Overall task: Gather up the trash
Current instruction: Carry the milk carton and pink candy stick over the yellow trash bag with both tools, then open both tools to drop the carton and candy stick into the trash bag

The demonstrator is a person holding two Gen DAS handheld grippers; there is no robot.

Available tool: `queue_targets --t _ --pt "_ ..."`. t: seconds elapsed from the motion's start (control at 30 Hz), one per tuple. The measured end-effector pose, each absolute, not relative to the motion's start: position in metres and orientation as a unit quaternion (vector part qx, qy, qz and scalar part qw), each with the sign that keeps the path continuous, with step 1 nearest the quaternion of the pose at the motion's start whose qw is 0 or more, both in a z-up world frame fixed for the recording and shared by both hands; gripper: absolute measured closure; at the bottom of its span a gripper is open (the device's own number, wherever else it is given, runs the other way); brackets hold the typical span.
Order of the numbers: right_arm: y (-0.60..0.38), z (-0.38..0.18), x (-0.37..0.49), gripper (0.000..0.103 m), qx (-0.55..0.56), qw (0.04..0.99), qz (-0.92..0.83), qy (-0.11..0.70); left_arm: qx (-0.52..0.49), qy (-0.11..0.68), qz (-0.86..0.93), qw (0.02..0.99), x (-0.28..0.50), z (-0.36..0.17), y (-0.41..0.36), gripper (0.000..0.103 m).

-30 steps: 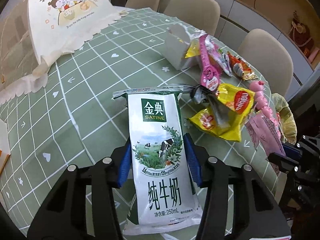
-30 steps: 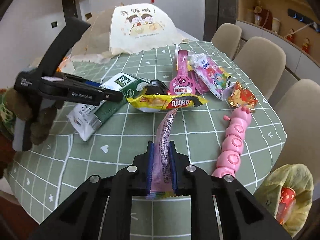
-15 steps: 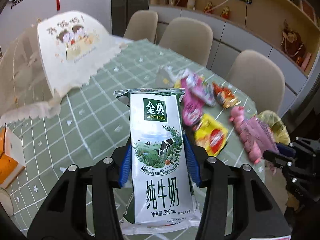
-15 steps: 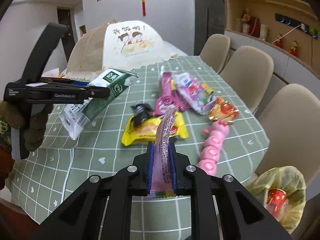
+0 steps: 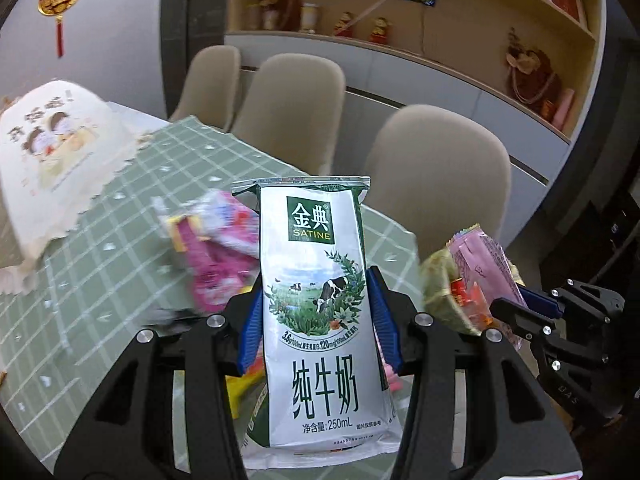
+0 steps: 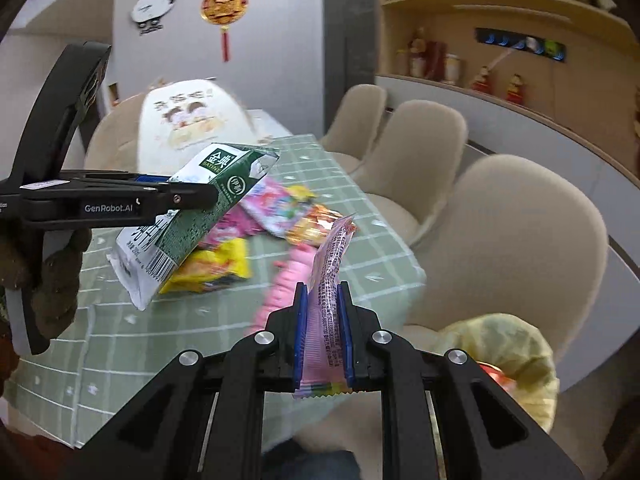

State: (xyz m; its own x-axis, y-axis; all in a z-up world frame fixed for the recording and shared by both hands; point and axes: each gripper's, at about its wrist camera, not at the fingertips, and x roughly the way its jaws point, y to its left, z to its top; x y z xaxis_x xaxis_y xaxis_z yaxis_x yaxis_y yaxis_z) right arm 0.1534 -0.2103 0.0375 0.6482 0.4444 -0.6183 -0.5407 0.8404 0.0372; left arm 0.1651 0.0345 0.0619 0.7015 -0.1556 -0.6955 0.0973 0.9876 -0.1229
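Observation:
My left gripper (image 5: 316, 304) is shut on a white and green milk carton (image 5: 316, 280), held upright in the air above the table; the carton (image 6: 200, 208) and that gripper (image 6: 192, 196) also show at the left of the right wrist view. My right gripper (image 6: 323, 300) is shut on a pink snack wrapper (image 6: 330, 268), which stands up between the blue pads; the same wrapper (image 5: 480, 264) shows at the right of the left wrist view. A yellowish trash bag (image 6: 516, 344) hangs open below the table's right edge.
Several wrappers lie blurred on the green checked tablecloth (image 6: 360, 256): a yellow packet (image 6: 216, 264), pink packets (image 5: 216, 260) and a pink caterpillar toy (image 6: 288, 280). A cream food cover (image 5: 48, 148) stands at the far left. Beige chairs (image 5: 436, 172) line the table's far side.
Both grippers have risen and swung right, away from the table's middle toward its right edge, each keeping its item. The trash bag now sits closer to both.

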Motion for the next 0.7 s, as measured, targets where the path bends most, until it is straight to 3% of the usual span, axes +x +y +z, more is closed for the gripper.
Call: queue_targets --t 0.7 --pt "-0.353 -0.017 0.242 0.087 -0.033 0.904 0.180 0.387 -0.043 0.455 -0.103 0.884 0.259 0.006 -0.092 0.058"
